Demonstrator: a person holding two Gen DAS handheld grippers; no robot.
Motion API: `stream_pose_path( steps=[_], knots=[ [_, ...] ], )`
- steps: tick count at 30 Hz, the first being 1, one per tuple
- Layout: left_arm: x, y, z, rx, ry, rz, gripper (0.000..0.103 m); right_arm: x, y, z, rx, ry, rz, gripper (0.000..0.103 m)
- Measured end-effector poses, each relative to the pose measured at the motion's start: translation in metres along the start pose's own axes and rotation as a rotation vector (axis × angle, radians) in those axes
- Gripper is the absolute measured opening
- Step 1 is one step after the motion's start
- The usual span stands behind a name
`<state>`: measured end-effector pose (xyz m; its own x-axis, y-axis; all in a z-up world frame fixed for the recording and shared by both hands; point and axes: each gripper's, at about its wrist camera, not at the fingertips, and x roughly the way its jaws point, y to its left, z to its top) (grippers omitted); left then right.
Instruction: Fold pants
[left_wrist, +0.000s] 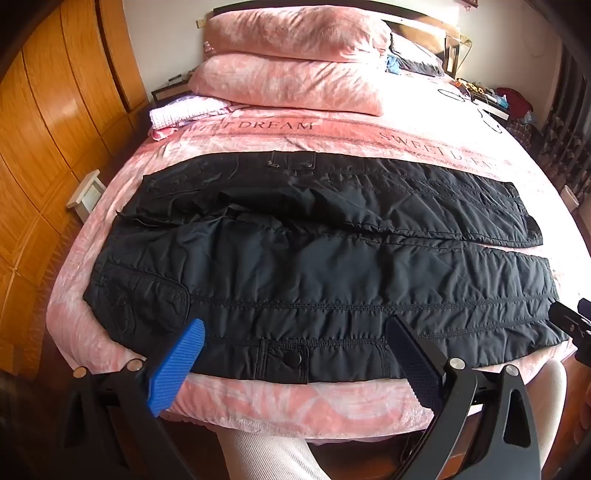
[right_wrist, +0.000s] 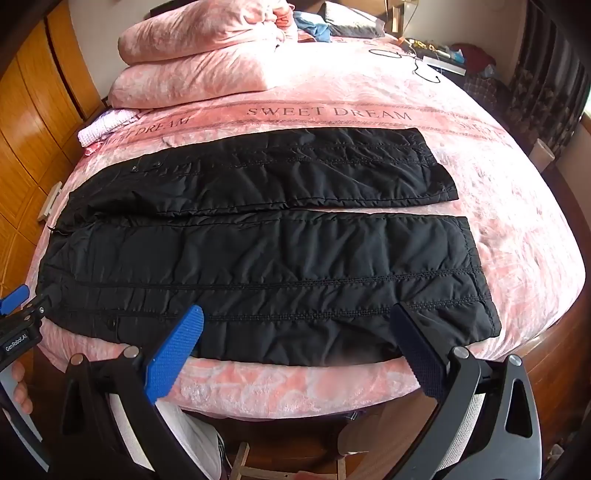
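Evidently laid flat for folding: black quilted pants (left_wrist: 295, 266) spread across the near end of the bed (left_wrist: 258, 406), waist leftward, legs side by side, slightly apart. Puffy, stitched in rows, lightly wrinkled. Left tool (left_wrist: 295, 332) and right tool (right_wrist: 299, 321) both spread wide over the pants' near edge, gripping nothing.

On the pink bedspread (right_wrist: 332, 88) ahead of me I read "SWEET DREAM" repeated along a woven band; my left gripper (right_wrist: 14, 328) carries a "GenRobot.AI" label
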<state>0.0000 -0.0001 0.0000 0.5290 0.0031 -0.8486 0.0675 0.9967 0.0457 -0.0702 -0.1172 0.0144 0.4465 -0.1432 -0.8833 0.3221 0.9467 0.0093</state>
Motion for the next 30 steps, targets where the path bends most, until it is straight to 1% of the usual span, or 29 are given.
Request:
stream_pose_path(
  steps=[11,14,30],
  knots=[
    [-0.0007,0.0001,-0.0005,-0.001,0.001,0.000,0.099,0.0003,0.0037,-0.0008,-0.002,-0.006,0.000,0.101],
    [-0.0016,0.0003,-0.0015,-0.003,0.001,0.001,0.099,0.0019,0.0021,-0.0009,0.001,0.003,0.013,0.101],
    [-0.0009,-0.0044,-0.0037,0.016,0.004,0.004,0.099,0.0057,0.0044,0.0018,-0.001,0.005,0.017,0.101]
  ],
)
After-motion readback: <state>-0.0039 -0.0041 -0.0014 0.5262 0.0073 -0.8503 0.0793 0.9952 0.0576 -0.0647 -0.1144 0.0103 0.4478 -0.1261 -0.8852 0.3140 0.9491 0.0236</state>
